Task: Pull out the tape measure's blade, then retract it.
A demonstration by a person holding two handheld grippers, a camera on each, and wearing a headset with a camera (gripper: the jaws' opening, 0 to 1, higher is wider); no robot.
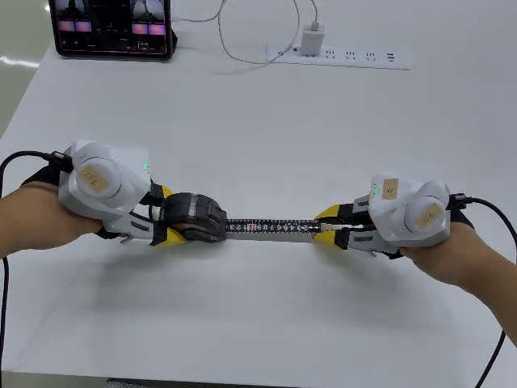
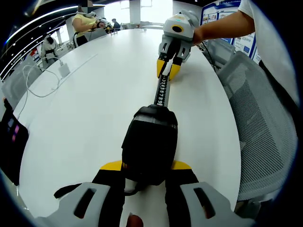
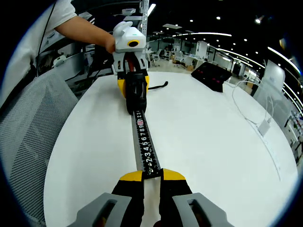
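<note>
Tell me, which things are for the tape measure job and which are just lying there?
For the job:
tape measure case, held in the left gripper
blade, its end pinched by the right gripper

Just lying about:
tablet
power strip
white charger with its cable

The black tape measure case (image 1: 195,217) sits clamped in the left gripper (image 1: 168,216). Its dark numbered blade (image 1: 273,227) runs out straight, its tip pinched by the right gripper (image 1: 326,225).
</note>
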